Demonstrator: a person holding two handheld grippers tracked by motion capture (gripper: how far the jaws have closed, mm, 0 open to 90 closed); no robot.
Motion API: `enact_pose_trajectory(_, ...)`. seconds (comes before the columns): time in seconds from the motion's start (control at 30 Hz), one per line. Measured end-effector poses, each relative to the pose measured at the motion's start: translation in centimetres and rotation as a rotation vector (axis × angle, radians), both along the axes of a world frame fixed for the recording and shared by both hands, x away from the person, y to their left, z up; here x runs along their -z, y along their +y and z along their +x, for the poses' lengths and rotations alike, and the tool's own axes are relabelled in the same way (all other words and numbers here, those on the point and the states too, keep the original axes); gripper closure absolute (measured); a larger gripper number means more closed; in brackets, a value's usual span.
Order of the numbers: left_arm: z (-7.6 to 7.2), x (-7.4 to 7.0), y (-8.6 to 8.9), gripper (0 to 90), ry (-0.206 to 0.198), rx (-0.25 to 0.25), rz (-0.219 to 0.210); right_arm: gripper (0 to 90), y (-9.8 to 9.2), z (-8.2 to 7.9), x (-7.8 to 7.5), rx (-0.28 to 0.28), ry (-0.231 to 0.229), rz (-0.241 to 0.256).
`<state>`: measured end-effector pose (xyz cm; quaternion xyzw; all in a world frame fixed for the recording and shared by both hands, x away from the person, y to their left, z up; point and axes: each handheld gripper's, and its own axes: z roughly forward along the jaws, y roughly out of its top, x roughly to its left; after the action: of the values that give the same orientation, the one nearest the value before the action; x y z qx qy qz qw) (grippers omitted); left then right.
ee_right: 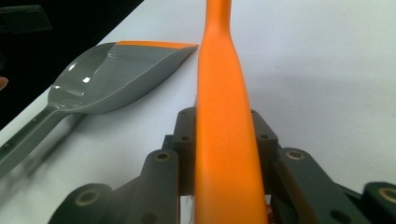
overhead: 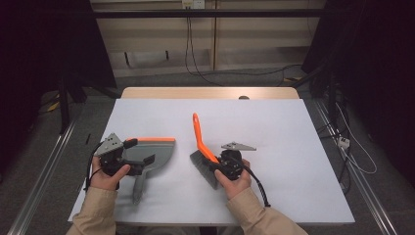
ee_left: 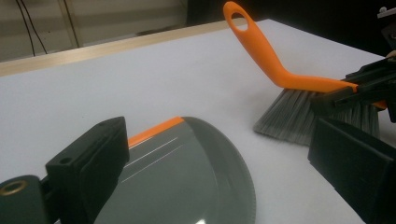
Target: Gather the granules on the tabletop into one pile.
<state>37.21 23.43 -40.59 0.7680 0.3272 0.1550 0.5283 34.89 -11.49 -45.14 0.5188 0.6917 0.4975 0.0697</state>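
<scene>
A grey dustpan [overhead: 157, 150] with an orange lip lies on the white table [overhead: 284, 132], its handle pointing toward the person. My left gripper [overhead: 140, 152] hovers over the pan with its jaws wide apart. In the left gripper view the dustpan [ee_left: 187, 177] lies below and between the jaws of that gripper [ee_left: 219, 133]. My right gripper [overhead: 216, 160] is shut on the orange handle of a hand brush [overhead: 198, 134], whose grey bristles rest on the table. In the right gripper view the brush handle [ee_right: 219, 70] runs up between the jaws of the right gripper [ee_right: 224, 123], with the dustpan [ee_right: 112, 79] to its left.
The table's far edge is a bare wooden strip [overhead: 210, 92] with a small dark object [overhead: 243, 97] on it. Cables [overhead: 357, 156] lie on the floor to the right. Metal rails run along both sides of the table.
</scene>
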Motion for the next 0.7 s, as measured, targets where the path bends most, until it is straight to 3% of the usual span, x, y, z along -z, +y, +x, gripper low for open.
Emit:
enact_pose_trajectory(0.17,0.0,0.0,0.0,5.3,0.001,-0.002,-0.004,71.1,-0.2,0.2,-0.5,-0.01,-0.014,0.034)
enact_pose_trajectory(0.37,0.0,0.0,0.0,5.3,0.002,-0.004,-0.005,71.1,-0.8,0.4,-2.3,-0.008,-0.071,0.076)
enact_pose_trajectory(0.57,0.0,0.0,0.0,5.3,0.004,-0.003,-0.006,71.1,-3.7,0.1,-3.7,0.064,-0.14,0.031)
enact_pose_trajectory(0.7,0.0,0.0,0.0,5.3,0.003,-0.001,-0.006,71.1,-6.0,-0.4,-3.3,0.123,-0.157,-0.054)
